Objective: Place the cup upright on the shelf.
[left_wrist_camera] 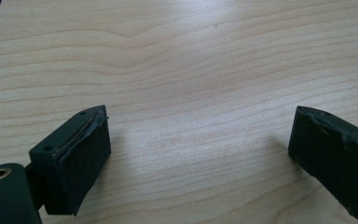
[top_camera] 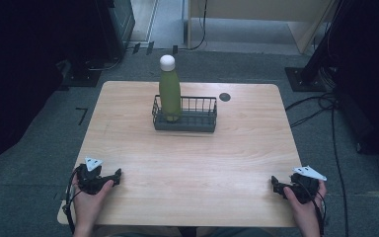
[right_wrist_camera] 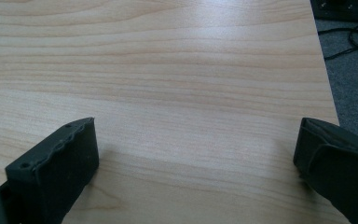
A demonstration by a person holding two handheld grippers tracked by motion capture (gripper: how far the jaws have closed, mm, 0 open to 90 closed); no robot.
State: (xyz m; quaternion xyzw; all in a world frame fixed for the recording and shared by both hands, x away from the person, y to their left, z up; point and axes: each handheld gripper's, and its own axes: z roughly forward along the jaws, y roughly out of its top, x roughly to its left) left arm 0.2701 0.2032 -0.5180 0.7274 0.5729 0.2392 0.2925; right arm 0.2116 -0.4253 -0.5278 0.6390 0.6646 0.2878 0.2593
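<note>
forearms: cut off by bottom edge of high view | green bottle (top_camera: pixel 170 91): base hidden behind wire basket (top_camera: pixel 185 120) wall | left gripper (left_wrist_camera: pixel 198 140): right jaw cut by frame edge | right gripper (right_wrist_camera: pixel 196 149): both jaws cut at bottom | dark disc (top_camera: pixel 224 97): too small to identify

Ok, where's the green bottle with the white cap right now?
High view: green bottle with the white cap stands upright in the dark wire basket's left end, at the wooden table's far middle.
</note>
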